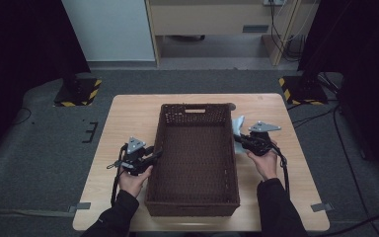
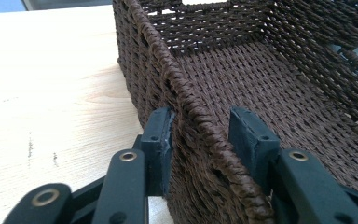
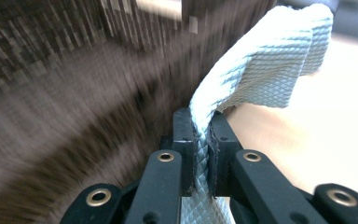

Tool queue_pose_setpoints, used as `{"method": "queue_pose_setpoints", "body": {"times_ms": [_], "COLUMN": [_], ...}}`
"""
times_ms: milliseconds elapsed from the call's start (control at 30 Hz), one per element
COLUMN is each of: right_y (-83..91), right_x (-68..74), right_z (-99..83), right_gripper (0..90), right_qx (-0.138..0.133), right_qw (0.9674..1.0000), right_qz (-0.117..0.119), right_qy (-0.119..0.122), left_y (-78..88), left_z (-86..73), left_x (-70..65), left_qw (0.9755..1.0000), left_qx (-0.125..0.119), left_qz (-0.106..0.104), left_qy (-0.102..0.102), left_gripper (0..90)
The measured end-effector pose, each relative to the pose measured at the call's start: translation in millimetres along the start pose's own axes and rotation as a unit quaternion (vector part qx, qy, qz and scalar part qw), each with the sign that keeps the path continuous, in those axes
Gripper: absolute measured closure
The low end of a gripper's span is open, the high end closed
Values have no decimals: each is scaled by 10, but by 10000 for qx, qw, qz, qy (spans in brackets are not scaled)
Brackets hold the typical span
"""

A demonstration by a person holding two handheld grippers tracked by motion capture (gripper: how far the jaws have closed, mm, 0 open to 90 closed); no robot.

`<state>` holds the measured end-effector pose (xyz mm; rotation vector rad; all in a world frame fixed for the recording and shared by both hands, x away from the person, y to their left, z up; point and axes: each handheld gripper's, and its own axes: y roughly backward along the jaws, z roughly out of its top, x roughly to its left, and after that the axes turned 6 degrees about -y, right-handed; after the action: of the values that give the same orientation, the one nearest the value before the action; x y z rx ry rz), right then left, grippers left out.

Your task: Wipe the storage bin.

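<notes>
No readable txt, labels, brands or nos. on anything; no signs w/ wording

1. The high view looks forward and down from above the person's side, far enough back to take in the whole tabletop (image 1: 128, 113), the brown wicker basket (image 1: 195, 111) at its middle, both forearms and the floor beyond.
2. The left gripper view rides low on the left tool (image 2: 200, 135), very near, and faces along the basket's long wall (image 2: 186, 93) and into its woven bottom, with bare tabletop at its left.
3. The right gripper view sits just as close on the right tool (image 3: 202, 135), facing a pale cloth (image 3: 265, 60), the blurred basket wall beside it.
4. All three share the basket and the tabletop.
</notes>
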<state>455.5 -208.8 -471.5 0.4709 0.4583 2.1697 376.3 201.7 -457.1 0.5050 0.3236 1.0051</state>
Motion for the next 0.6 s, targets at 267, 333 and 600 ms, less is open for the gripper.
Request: {"method": "queue_pose_setpoints", "body": {"times_ms": [267,333,600], "right_y": [101,88,-160], "right_x": [136,140,107], "right_z": [90,74,-283], "right_gripper": [847,846,846], "right_qx": [288,337,1210], "right_qw": [9993,9992,9920], "right_qz": [-154,-166,-267], "right_qy": [174,157,237], "left_y": [39,56,150], "left_z": [13,5,-63], "left_x": [-27,-31,-75], "left_qw": [9996,9994,9984], "left_qx": [164,161,246], "left_qz": [22,-11,-259], "left_qy": [-250,-296,-446], "left_gripper": [527,506,493]}}
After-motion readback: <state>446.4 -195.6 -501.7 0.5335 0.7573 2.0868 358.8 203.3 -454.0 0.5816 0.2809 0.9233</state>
